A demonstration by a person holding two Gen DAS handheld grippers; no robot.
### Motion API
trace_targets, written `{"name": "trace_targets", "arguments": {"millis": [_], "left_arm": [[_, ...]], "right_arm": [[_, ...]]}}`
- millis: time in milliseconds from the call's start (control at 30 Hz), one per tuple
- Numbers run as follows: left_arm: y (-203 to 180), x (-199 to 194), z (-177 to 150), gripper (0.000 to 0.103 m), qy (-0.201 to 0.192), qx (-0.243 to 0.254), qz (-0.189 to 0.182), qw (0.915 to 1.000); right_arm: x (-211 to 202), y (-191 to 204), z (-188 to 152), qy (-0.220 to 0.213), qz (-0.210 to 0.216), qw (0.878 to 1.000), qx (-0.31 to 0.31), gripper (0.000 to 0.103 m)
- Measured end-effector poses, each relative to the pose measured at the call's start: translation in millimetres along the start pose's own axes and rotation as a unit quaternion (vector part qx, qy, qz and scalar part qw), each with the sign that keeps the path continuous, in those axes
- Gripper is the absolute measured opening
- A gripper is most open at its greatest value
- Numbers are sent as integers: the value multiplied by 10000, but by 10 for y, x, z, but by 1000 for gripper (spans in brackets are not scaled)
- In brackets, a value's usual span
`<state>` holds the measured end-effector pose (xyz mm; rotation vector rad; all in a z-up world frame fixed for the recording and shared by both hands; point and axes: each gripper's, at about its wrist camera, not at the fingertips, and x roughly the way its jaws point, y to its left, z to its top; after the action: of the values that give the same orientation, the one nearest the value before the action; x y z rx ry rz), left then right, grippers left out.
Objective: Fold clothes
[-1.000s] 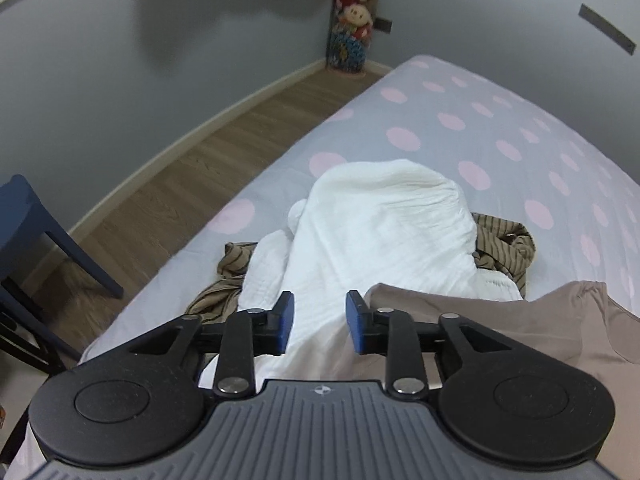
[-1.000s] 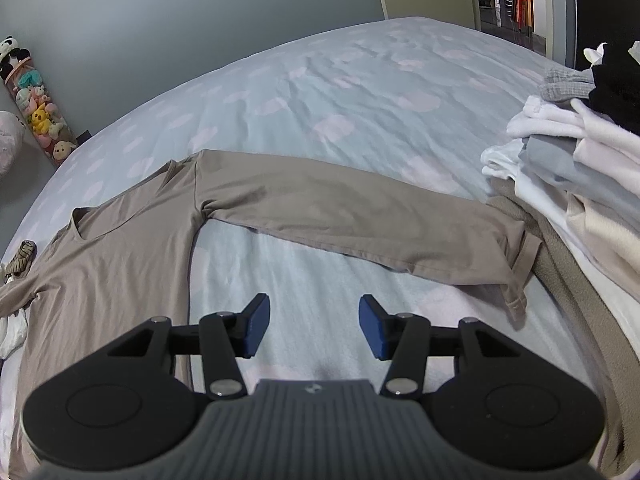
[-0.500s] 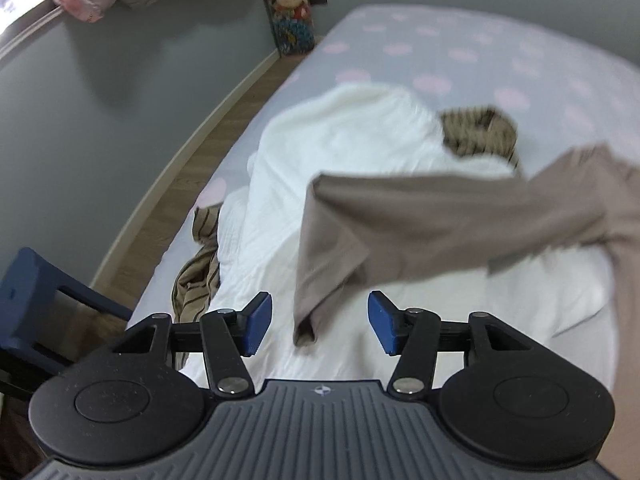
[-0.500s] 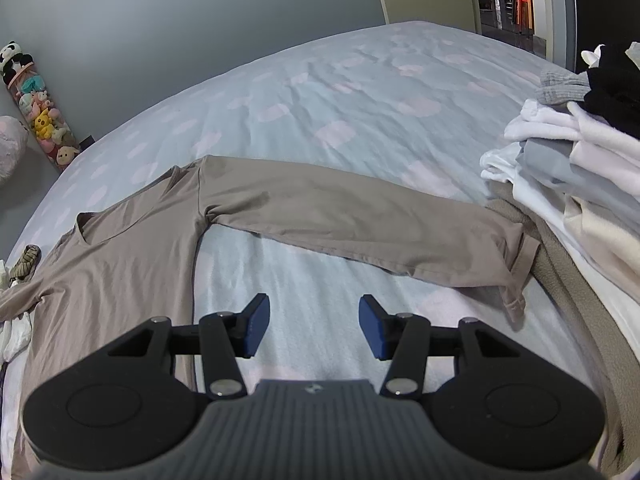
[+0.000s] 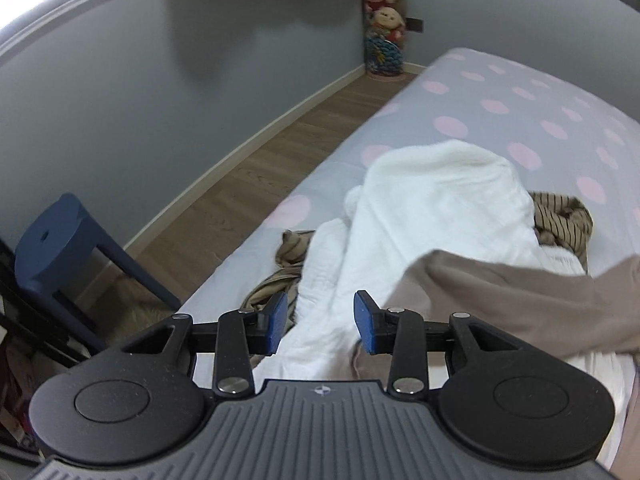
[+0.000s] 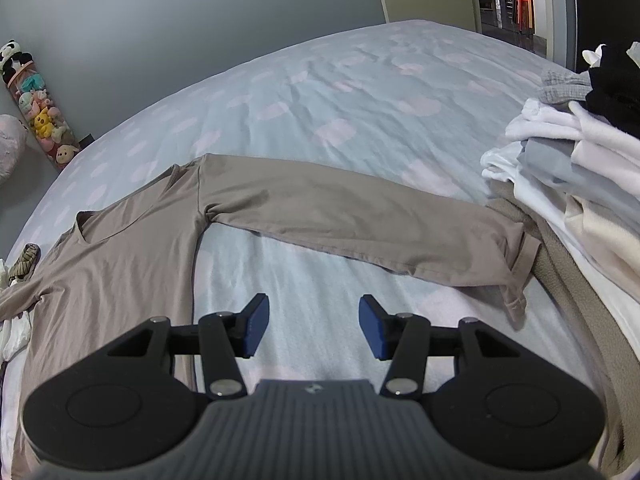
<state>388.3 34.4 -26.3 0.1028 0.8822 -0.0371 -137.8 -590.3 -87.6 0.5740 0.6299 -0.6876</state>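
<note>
A taupe long-sleeved shirt (image 6: 112, 264) lies flat on the bed, one sleeve (image 6: 360, 220) stretched out to the right. Its other sleeve (image 5: 520, 300) drapes over a white garment (image 5: 432, 208) in the left wrist view. My left gripper (image 5: 320, 320) hovers over the white garment with its jaws closing. The sleeve's end sits just beside and under the right pad (image 5: 366, 322), and neither pad presses on cloth. My right gripper (image 6: 312, 326) stands open above bare sheet, below the outstretched sleeve.
Folded clothes (image 6: 580, 168) are stacked at the bed's right side. A brown striped garment (image 5: 560, 216) lies under the white one. A blue stool (image 5: 60, 240) stands on the wooden floor (image 5: 260, 184) left of the bed, and a column of plush toys (image 5: 384, 20) fills the corner.
The left gripper's jaws widened over the taupe sleeve, then narrowed. The left view swung back left, so the sleeve now lies right of the jaws. The right gripper has not moved.
</note>
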Motion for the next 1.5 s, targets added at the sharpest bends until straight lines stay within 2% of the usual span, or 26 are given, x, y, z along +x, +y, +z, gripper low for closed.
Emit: {"name": "trace_targets", "arguments": {"millis": [133,267,400,600,767,833,933,1100,1300,1500], "left_arm": [[-93,-129,-64,42,-194,78,-506,9985],[-318,-160,-144,46,-275,536,-591,9964],[-510,2,-189,48,-62,873,-417,9953],[-409,231,-108,47,141,448,-3,9989],[-222,279,-3,46,131,342,736,9966],[-151,235,38,46,91,185,827,9964],[-163,99,95,46,-50,82,550,9984],[-585,-147,183,46,-374,759,-149,9963],[-1303,-209,284,47,-497,1343,-961,9850],[-2106,-11,287,47,-488,1890,-1473,9696]], "right_arm": [[3,-19,-2,-5,28,10000,44,54],[9,-21,0,15,49,10000,37,54],[6,-19,0,16,44,10000,41,54],[22,-10,3,37,35,10000,41,54],[39,-10,9,72,35,10000,36,54],[41,-13,11,90,34,9999,27,54],[58,-7,22,175,26,9998,13,54],[130,0,104,360,168,9992,28,55],[353,116,392,365,446,9979,-283,55],[768,334,914,326,802,9942,-645,54]]}}
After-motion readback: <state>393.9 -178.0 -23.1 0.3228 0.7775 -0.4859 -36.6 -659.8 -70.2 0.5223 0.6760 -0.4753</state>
